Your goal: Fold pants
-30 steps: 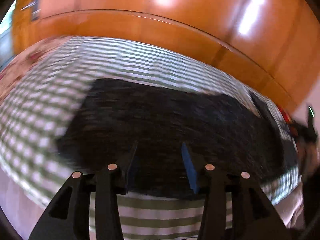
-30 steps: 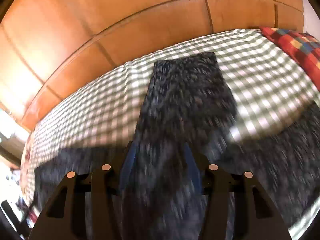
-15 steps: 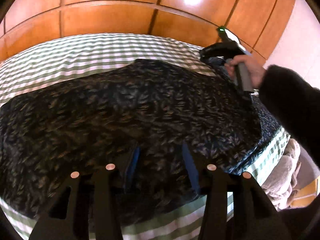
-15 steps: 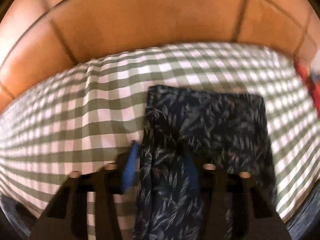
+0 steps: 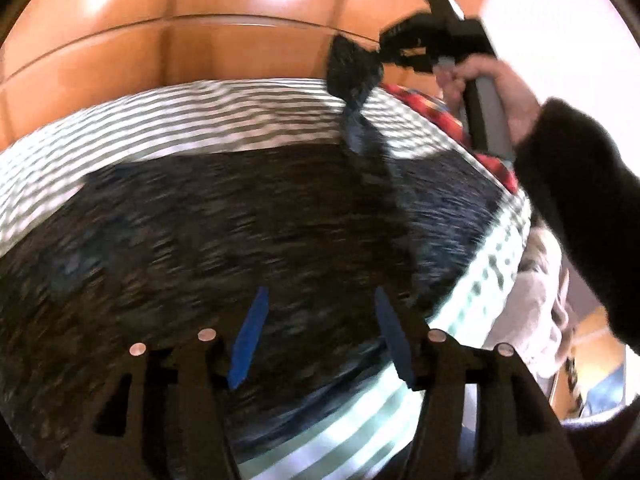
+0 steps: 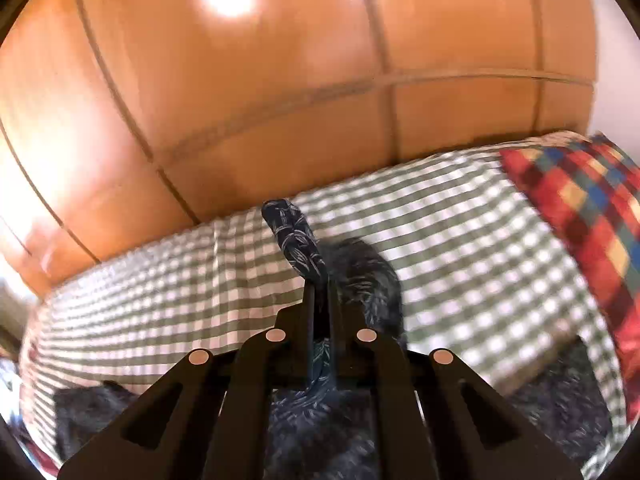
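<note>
Dark navy leaf-print pants lie spread across a green-and-white checked bed. My left gripper is open, its blue-padded fingers hovering over the near part of the pants, holding nothing. My right gripper is shut on a pinched end of the pants and holds it up above the bed, with the cloth hanging down from it. The right gripper also shows in the left wrist view, held in a hand at the upper right with the raised cloth.
An orange wooden panelled wall runs behind the bed. A red, blue and yellow checked pillow lies at the bed's right end. A pale cloth heap sits off the bed's near right edge.
My right gripper has closed on the pants' end and lifted it off the bed. The left gripper has stayed open over the pants, its view swinging right.
</note>
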### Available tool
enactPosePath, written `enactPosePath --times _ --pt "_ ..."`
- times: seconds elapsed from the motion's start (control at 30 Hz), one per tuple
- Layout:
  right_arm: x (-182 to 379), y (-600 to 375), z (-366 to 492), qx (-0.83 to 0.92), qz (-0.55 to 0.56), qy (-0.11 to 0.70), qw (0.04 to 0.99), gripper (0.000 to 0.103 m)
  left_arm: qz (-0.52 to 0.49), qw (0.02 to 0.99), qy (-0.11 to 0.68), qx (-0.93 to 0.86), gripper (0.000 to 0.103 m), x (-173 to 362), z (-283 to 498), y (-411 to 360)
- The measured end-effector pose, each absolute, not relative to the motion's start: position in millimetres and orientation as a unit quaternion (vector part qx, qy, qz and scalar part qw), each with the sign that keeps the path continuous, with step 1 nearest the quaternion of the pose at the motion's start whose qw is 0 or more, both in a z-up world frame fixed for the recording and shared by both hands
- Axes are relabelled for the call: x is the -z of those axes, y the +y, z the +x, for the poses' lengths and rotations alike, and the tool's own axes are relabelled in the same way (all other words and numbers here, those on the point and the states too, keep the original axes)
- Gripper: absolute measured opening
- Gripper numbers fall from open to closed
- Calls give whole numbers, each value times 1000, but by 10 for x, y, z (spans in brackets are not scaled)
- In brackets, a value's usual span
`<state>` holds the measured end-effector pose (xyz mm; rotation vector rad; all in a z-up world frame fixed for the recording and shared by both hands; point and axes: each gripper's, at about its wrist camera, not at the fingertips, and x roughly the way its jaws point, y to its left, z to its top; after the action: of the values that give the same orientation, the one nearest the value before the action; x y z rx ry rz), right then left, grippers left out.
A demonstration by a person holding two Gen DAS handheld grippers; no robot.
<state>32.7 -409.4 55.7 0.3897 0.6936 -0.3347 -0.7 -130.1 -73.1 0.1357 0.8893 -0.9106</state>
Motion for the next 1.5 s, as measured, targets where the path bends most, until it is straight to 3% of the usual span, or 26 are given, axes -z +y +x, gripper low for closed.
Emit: enactPosePath --times 0.17,0.3,0.5,0.8,0.93,1.03,1.1,1.17,1.5 --pt "-716 -4508 -472 183 232 287 911 4 127 789 415 435 53 817 -168 -1893" --pt "-482 -4828 -1065 213 279 276 895 4 145 789 424 421 38 902 -174 -2058" --pt "395 -5281 -1809 258 382 298 836 4 178 791 408 419 13 959 -267 -2125" --pt "754 -5442 -2152 233 464 257 815 7 190 795 399 416 8 935 -295 -2147" --pt "678 -5497 -2207 228 477 236 815 42 181 794 398 421 7 889 -277 -2113" --pt "620 -5559 -2153 240 478 234 812 43 172 794 399 425 7 868 -259 -2091" --pt "596 -5626 -2076 261 464 248 809 39 165 793 400 428 7 850 -245 -2080" --pt "556 -5667 -2005 275 450 264 808 7 154 792 403 432 7 818 -218 -2049" --pt "221 -5568 -2212 307 377 256 836 5 85 772 412 476 6 673 -180 -1859"
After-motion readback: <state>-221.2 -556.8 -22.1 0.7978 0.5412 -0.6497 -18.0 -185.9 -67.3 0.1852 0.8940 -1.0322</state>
